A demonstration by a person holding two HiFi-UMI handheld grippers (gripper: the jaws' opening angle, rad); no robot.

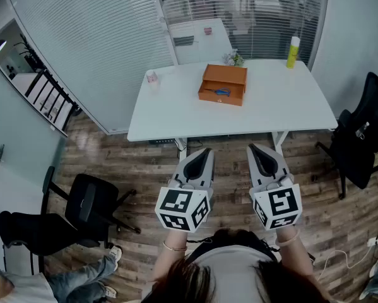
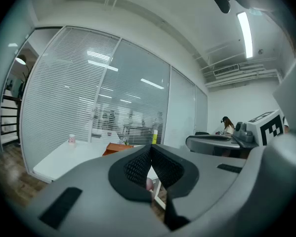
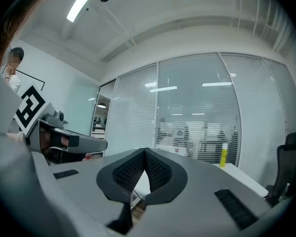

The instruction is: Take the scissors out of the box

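The scissors (image 1: 221,92), showing blue handles, are lying in the open front part of the orange box (image 1: 225,76), which is sitting near the middle of the white tabletop (image 1: 176,115). A yellow bottle (image 1: 293,52) is standing at the far right corner and a pink cup (image 1: 152,77) near the left edge. The left gripper (image 1: 206,151) and right gripper (image 1: 254,148) are hovering level before the near edge, well apart from the box, each with jaws pressed together on nothing.

Scissors (image 1: 221,92) — tiny blue blur
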